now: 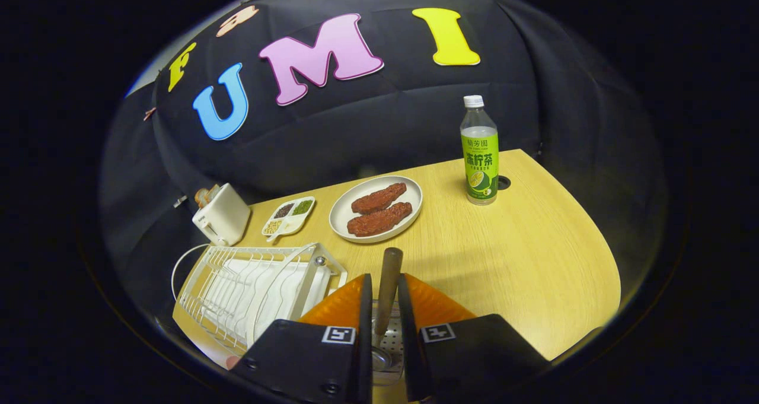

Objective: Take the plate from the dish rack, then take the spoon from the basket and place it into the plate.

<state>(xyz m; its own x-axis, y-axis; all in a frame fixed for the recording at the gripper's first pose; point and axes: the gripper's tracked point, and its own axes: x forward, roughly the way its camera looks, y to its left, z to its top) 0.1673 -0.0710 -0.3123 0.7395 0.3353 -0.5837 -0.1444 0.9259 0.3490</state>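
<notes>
Two fingers: the gripper (pixel 384 309) had both pressed in on the spoon (pixel 388 285), pinching its handle.
Spoon spot: stood upright between the fingers, over a perforated metal basket (pixel 388 342) just below them.
Spoon looks: brown, wood-like handle with a rounded top; bowl end seemed metal, but it was hard to tell down there.
Handling: probably light and stiff, smooth handle could slip or swing, so a mid-handle grip looked right.
Plate: the pale oval plate (pixel 344 214) sat beyond the fingers, already carrying two reddish pieces of food (pixel 379 209).
Dish rack: the white wire dish rack (pixel 249 285) was just beside the fingers.
</notes>
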